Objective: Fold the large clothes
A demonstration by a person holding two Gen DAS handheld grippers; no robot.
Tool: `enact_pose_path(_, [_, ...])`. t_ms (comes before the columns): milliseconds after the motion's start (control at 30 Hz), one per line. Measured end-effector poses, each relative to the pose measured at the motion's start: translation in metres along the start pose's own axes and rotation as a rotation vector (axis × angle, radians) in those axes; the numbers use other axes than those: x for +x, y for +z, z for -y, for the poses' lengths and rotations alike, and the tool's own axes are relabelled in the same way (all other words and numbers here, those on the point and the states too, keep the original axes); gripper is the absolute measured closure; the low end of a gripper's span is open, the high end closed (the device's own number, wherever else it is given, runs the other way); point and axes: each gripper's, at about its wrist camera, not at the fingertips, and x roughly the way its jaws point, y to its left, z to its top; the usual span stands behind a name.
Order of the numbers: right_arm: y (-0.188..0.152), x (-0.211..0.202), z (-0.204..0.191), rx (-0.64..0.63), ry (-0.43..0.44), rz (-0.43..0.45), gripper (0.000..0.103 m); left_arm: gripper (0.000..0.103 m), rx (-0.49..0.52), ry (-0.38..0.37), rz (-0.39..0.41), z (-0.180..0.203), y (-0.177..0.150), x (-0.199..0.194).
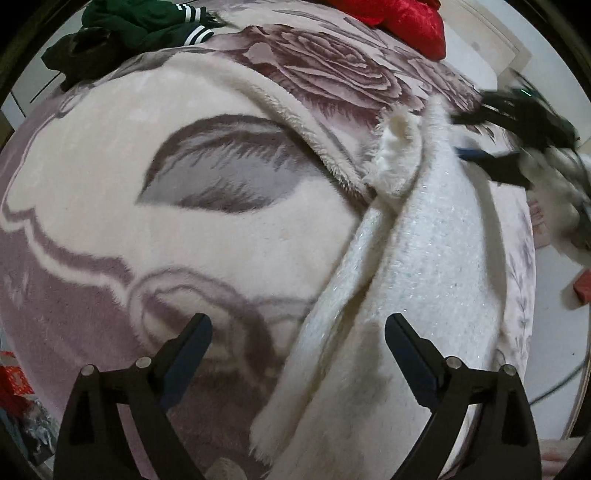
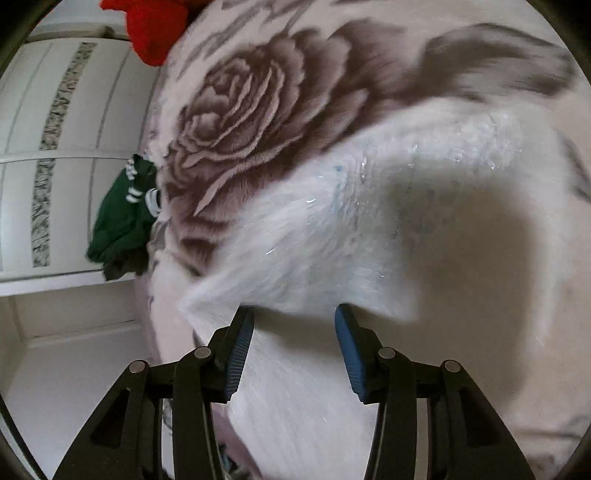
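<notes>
A blanket covers the bed, and everything else is placed against it. A sweater lies on the blanket's right part, stretching from the near edge toward the far right, with one rumpled end resting on a raised fold of the blanket. At the blanket's far left corner sits a heap of clothes; at its far right corner lies a cushion. Past the blanket's far edge stands a wardrobe, beyond the heap of clothes.
</notes>
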Motion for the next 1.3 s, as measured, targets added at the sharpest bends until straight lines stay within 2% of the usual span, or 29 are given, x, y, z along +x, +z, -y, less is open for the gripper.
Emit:
enact_pose_path(33, [0.002,0.020,-0.014,-0.029,-0.064,-0.017,0.059,0.007,-0.005,-0.009,-0.006,-0.001,0.000,0.004])
enact_pose_path(67, [-0.005,0.024,0.011,-0.056,-0.110,-0.031,0.059,0.007,-0.009,-0.010,-0.011,0.001,-0.001,0.005])
enact_pose_path(133, [-0.008,0.052,0.002,-0.155,-0.240,-0.051,0.058,0.007,-0.020,-0.005,-0.038,-0.002,-0.004,0.016])
enact_pose_path(200, [-0.005,0.053,-0.005,-0.208,-0.302,-0.073,0.058,0.007,-0.028,0.000,-0.065,-0.005,-0.008,0.021])
enact_pose_path(267, [-0.005,0.037,-0.014,-0.211,-0.306,-0.090,0.058,0.007,-0.043,-0.006,-0.089,-0.010,-0.010,0.022])
enact_pose_path(333, [-0.008,0.014,-0.032,-0.199,-0.245,-0.050,0.057,0.007,-0.061,-0.018,-0.084,-0.015,-0.010,0.016])
enact_pose_path(400, [-0.028,-0.023,-0.032,-0.199,-0.153,-0.008,0.058,0.007,-0.078,-0.032,-0.081,-0.021,-0.010,0.010])
enact_pose_path(467, [-0.052,-0.044,-0.028,-0.181,-0.105,0.017,0.058,0.007,-0.089,-0.031,-0.079,-0.025,-0.010,0.007])
enact_pose_path(533, [-0.075,-0.037,-0.018,-0.179,-0.091,-0.029,0.057,0.007,-0.094,-0.033,-0.085,-0.030,-0.011,0.008])
enact_pose_path(633, [-0.088,0.019,-0.009,-0.204,-0.204,-0.114,0.058,0.007,-0.077,-0.021,-0.098,-0.032,-0.011,0.013])
enact_pose_path(700, [-0.088,0.055,-0.010,-0.218,-0.272,-0.091,0.057,0.007,-0.063,-0.012,-0.100,-0.031,-0.009,0.014])
enact_pose_path(800, [-0.081,0.077,-0.031,-0.270,-0.398,-0.061,0.055,0.007,-0.052,-0.001,-0.101,-0.032,-0.006,0.017])
enact_pose_path(867, [-0.080,0.079,-0.039,-0.287,-0.438,-0.068,0.055,0.007,-0.055,0.004,-0.105,-0.033,-0.005,0.020])
enact_pose_path(967, [-0.073,0.057,-0.042,-0.233,-0.368,-0.092,0.055,0.007,-0.048,0.002,-0.102,-0.030,-0.003,0.018])
enact_pose_path(1033, [-0.080,0.007,-0.032,-0.183,-0.221,-0.063,0.055,0.007,-0.041,-0.011,-0.097,-0.029,-0.003,0.013])
enact_pose_path(1100, [-0.098,-0.038,-0.009,-0.110,-0.123,-0.026,0.054,0.007,-0.045,-0.026,-0.104,-0.027,-0.005,0.010])
enact_pose_path(1200, [-0.140,-0.078,0.047,0.011,-0.098,-0.010,0.047,0.008,-0.079,-0.091,-0.135,-0.029,-0.012,0.013])
enact_pose_path(1233, [-0.156,-0.080,0.067,0.057,-0.099,-0.027,0.047,0.016,-0.088,-0.115,-0.152,-0.030,-0.015,0.017])
enact_pose_path(1267, [-0.173,-0.078,0.089,0.100,-0.097,-0.057,0.046,0.044,-0.093,-0.131,-0.153,-0.030,-0.018,0.017])
enact_pose_path(1300, [-0.184,-0.074,0.104,0.131,-0.091,-0.081,0.046,0.061,-0.103,-0.163,-0.159,-0.030,-0.022,0.019])
